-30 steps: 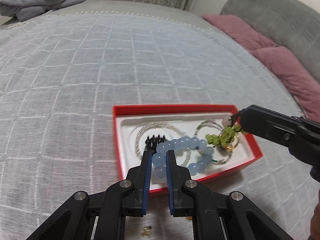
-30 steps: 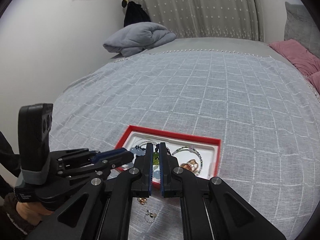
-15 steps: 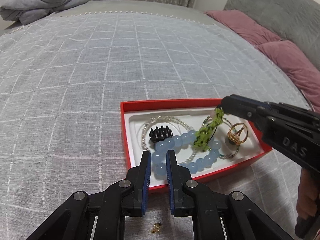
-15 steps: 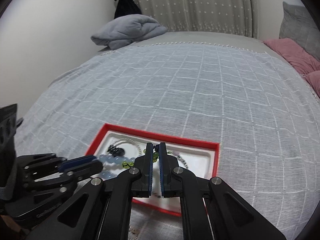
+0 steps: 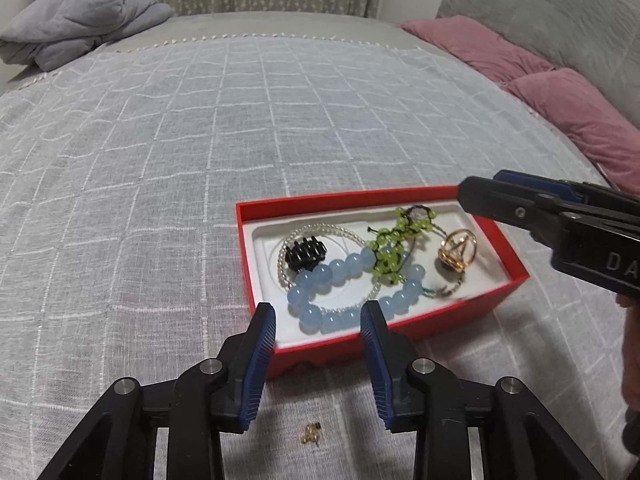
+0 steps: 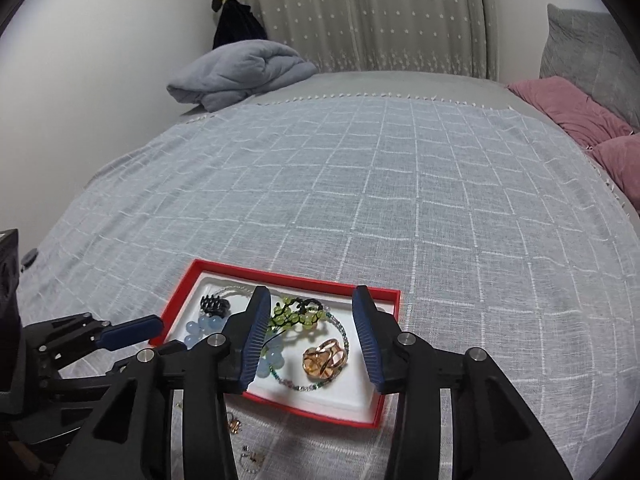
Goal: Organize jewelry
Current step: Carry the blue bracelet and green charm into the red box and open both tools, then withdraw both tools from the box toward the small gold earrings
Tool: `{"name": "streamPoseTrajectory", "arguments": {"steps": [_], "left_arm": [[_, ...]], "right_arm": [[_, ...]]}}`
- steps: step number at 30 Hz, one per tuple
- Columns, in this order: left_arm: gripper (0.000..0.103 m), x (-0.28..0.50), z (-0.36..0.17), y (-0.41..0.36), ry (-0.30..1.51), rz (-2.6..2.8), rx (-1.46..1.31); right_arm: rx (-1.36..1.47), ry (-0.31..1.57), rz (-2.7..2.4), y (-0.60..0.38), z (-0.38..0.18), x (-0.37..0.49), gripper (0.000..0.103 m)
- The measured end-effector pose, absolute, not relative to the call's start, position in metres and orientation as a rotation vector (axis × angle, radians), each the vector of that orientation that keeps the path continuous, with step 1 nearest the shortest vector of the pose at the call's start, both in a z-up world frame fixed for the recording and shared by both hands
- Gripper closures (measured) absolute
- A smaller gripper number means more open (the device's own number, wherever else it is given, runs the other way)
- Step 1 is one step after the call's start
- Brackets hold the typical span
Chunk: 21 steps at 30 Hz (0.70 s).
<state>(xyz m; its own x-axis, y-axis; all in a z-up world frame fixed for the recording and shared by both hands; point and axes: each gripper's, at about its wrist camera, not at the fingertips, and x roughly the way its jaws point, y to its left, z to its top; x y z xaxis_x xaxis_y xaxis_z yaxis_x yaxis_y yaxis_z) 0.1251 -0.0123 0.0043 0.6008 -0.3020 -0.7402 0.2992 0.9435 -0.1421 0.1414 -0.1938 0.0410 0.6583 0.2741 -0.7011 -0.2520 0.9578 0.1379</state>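
Note:
A red box (image 5: pixel 340 200) with a white liner sits on the bedspread and holds the jewelry. In it lie a blue bead bracelet (image 5: pixel 316 280), a green bead bracelet (image 5: pixel 386 258), a black hair claw (image 5: pixel 306 254) and a gold ornament (image 5: pixel 458 252). My left gripper (image 5: pixel 319 312) hovers over the box's near edge, its jaws opening, with nothing pressed between them. My right gripper (image 6: pixel 311 300) hangs over the box (image 6: pixel 296 276) above the green bracelet (image 6: pixel 296 314), its jaws also opening and gripping nothing. A small gold earring (image 5: pixel 311 432) lies on the cloth in front of the box.
A folded grey blanket (image 5: pixel 80 16) lies at the bed's far left. Pink pillows (image 5: pixel 560 96) and a grey cushion (image 5: pixel 552 12) line the right side. More small trinkets (image 6: pixel 250 456) lie on the cloth near the box. A hand (image 5: pixel 632 360) holds the right gripper.
Both grippers went from shut to open. The blue bracelet left the left jaws and the green bracelet left the right jaws; both now lie in the box.

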Motion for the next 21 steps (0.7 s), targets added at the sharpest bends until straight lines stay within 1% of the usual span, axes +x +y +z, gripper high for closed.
{"name": "streamPoseTrajectory", "arguments": {"steps": [7, 10, 13, 17, 19, 21], "left_arm": [[0.054, 0.108, 0.008, -0.008, 0.848, -0.337, 0.030], [0.051, 0.102, 0.008, -0.006, 0.852, -0.329, 0.035], [0.045, 0.096, 0.007, -0.003, 0.857, -0.322, 0.041], [0.037, 0.089, 0.005, -0.002, 0.862, -0.314, 0.054], [0.035, 0.087, 0.004, -0.002, 0.866, -0.310, 0.061], [0.030, 0.084, 0.002, -0.002, 0.874, -0.305, 0.070]], "right_arm": [[0.012, 0.833, 0.287, -0.203, 0.046, 0.116, 0.057], [0.012, 0.845, 0.277, -0.209, 0.046, 0.107, 0.051], [0.011, 0.857, 0.267, -0.213, 0.045, 0.098, 0.048], [0.012, 0.882, 0.254, -0.219, 0.041, 0.087, 0.046], [0.007, 0.892, 0.249, -0.219, 0.039, 0.083, 0.045], [0.003, 0.903, 0.247, -0.220, 0.037, 0.078, 0.042]]}}
